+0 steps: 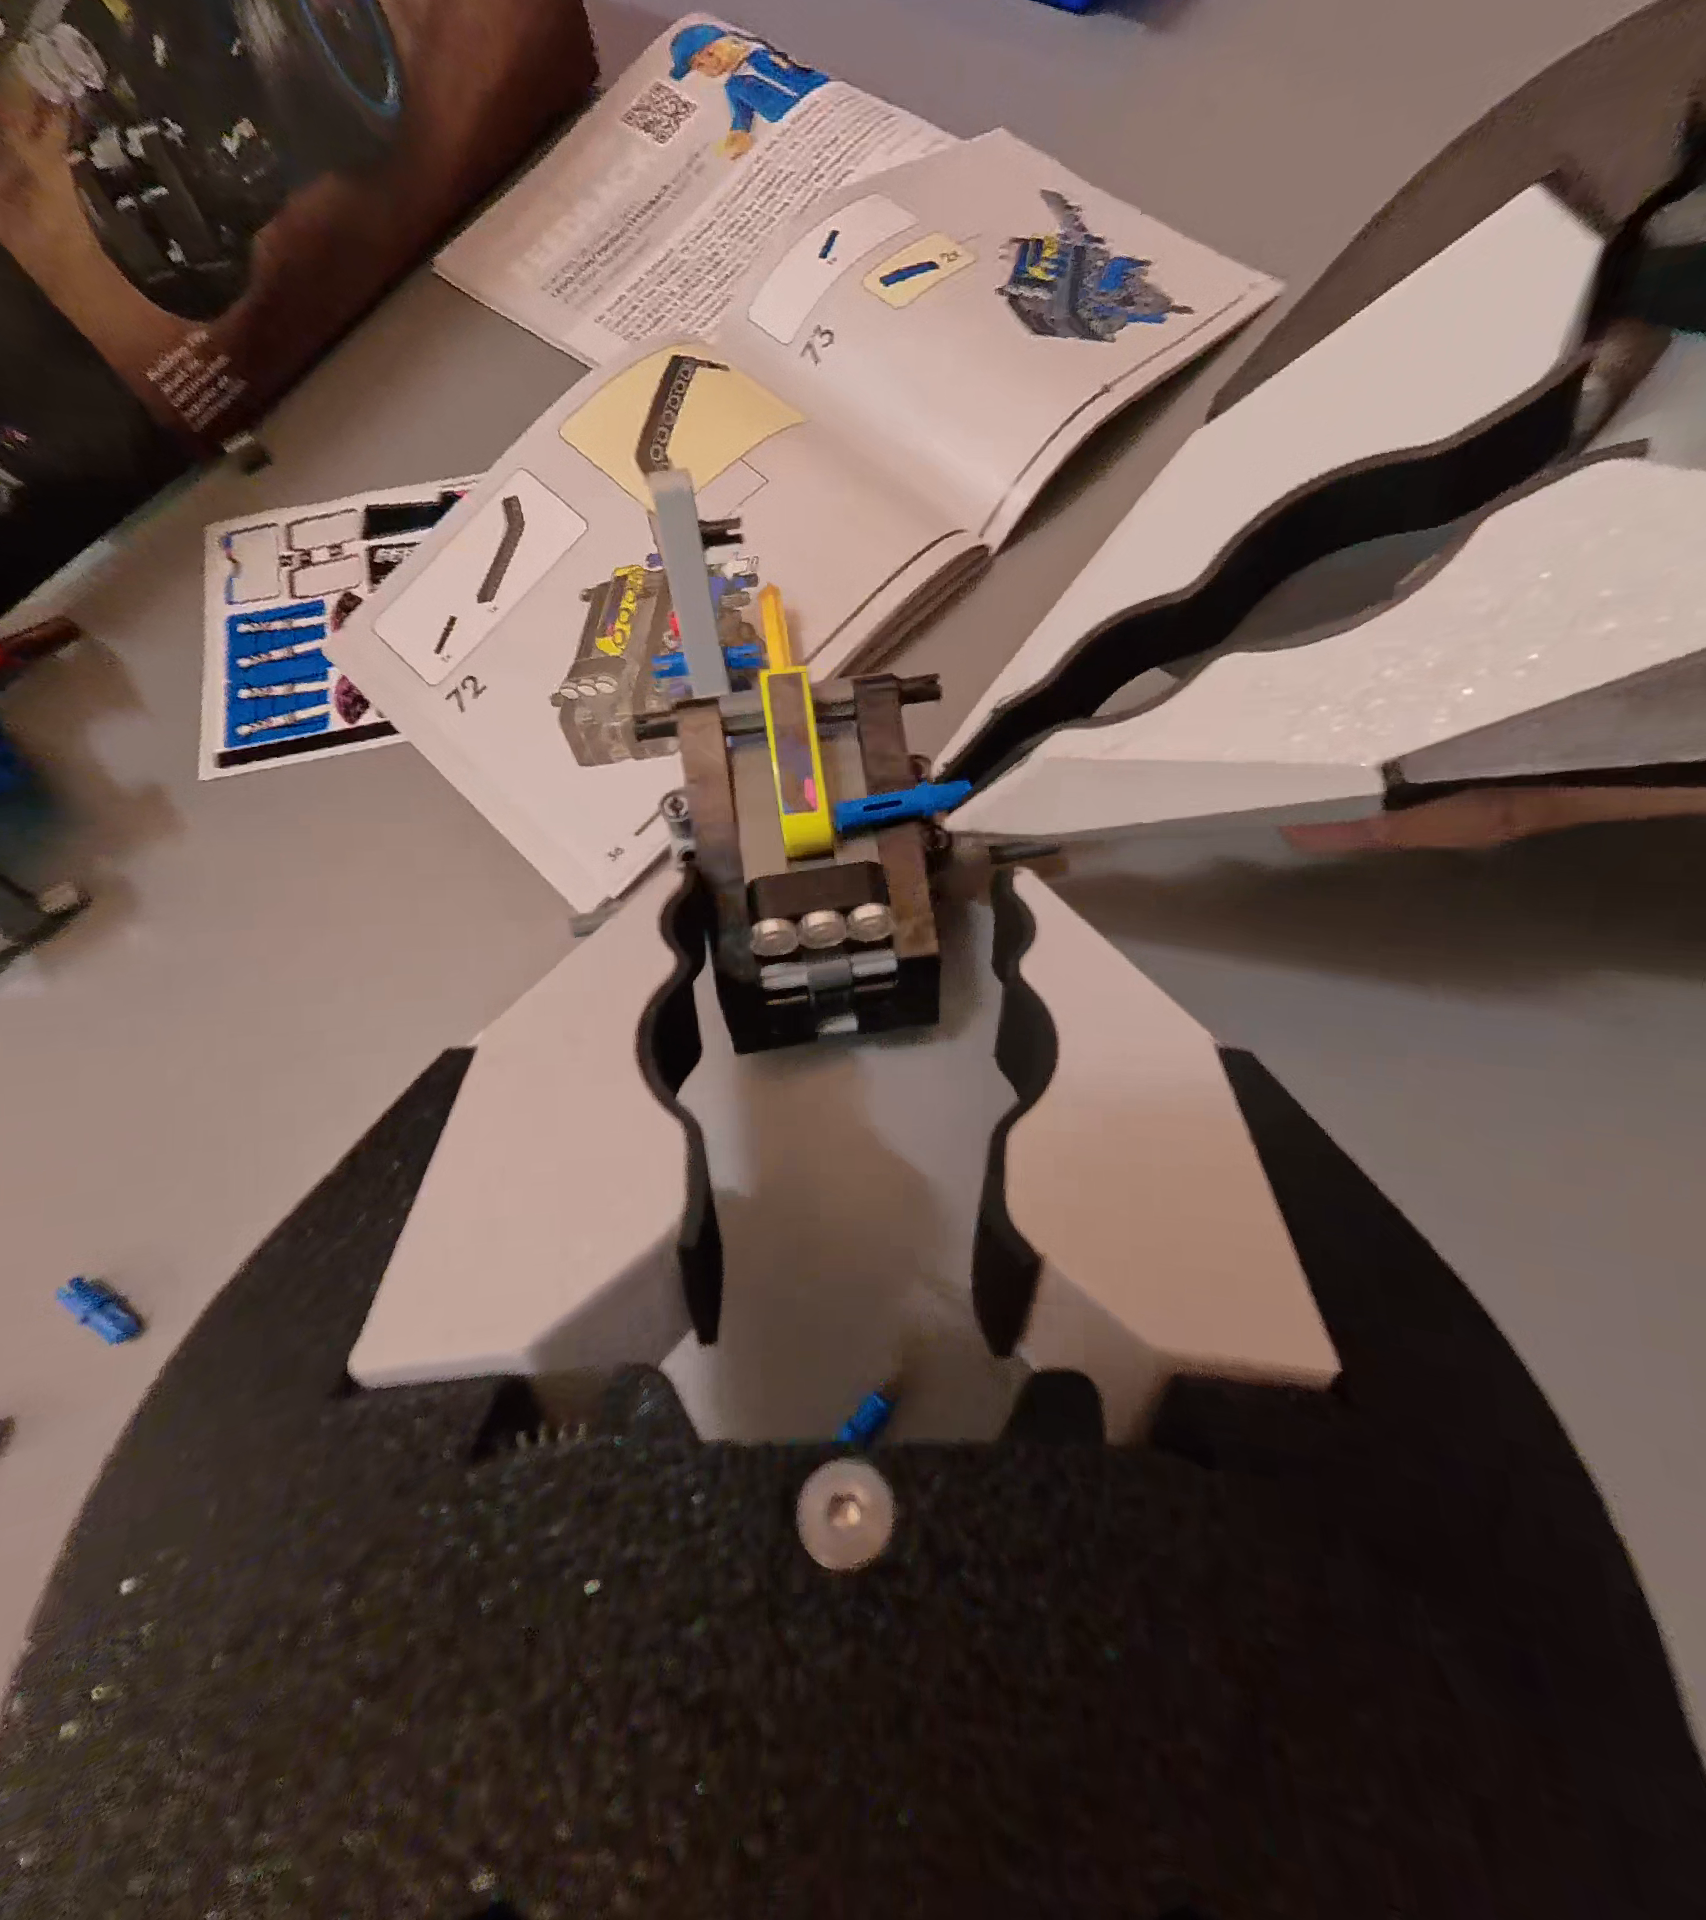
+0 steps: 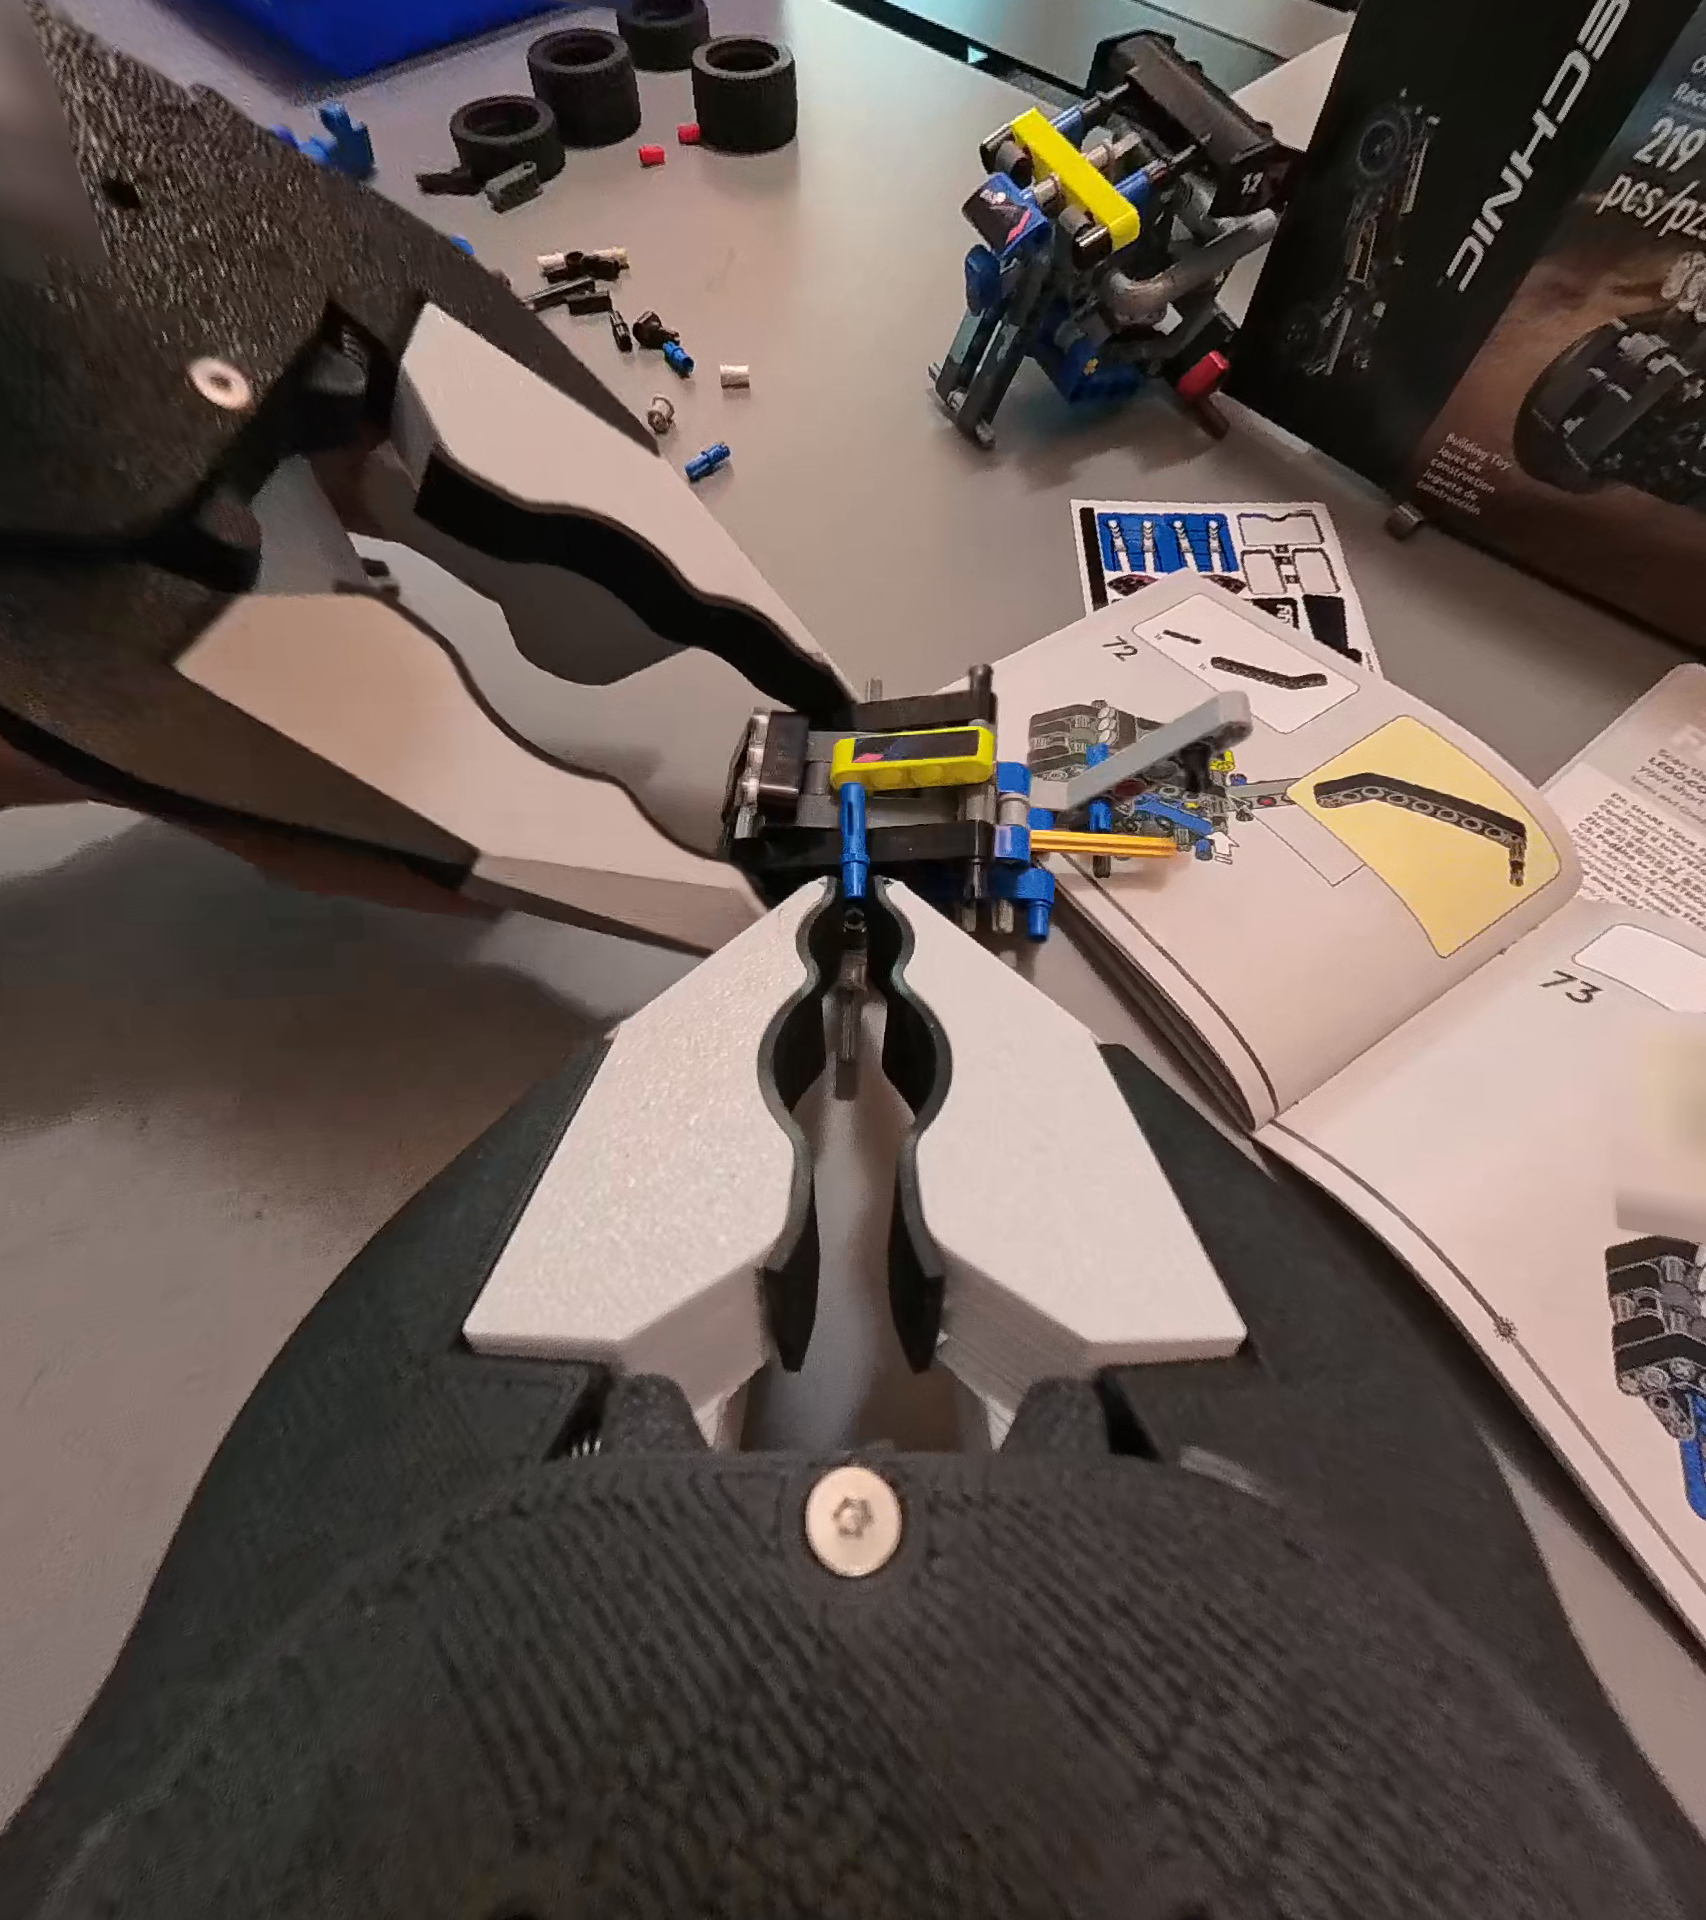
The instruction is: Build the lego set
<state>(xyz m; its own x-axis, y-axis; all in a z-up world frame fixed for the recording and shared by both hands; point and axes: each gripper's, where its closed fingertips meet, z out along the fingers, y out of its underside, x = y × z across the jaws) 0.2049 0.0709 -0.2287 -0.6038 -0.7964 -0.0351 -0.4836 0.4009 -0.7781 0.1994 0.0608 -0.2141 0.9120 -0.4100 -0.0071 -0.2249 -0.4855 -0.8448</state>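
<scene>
Right up close, the left tool (image 1: 833,935) has its two fingers clamped on the black rear end of a small brick-built engine block (image 1: 807,831), pads pressing on both flanks. Three silver studs (image 1: 821,925) sit just between the fingertips, and a yellow beam (image 1: 795,764) runs along the top, away from the tool, with a light grey beam (image 1: 688,592) sticking out past it.

From the right side comes the right tool (image 2: 854,899), fingers pressed together on the tail of a blue pin (image 2: 854,836) (only its very end sits between the tips). The pin's far end meets the yellow beam, crossing over the block's black side rail.

Beyond both tools an open instruction booklet (image 1: 932,416) lies on the grey desk (image 1: 257,1039), a sticker sheet (image 1: 298,634) to the left of it. Farther off, ahead of the right tool: a half-built blue and black vehicle frame (image 2: 1088,239), black tyres (image 2: 662,83), scattered small pins (image 2: 641,322) and the dark product box (image 2: 1555,260). A loose blue pin (image 1: 98,1307) lies left of the left tool.
</scene>
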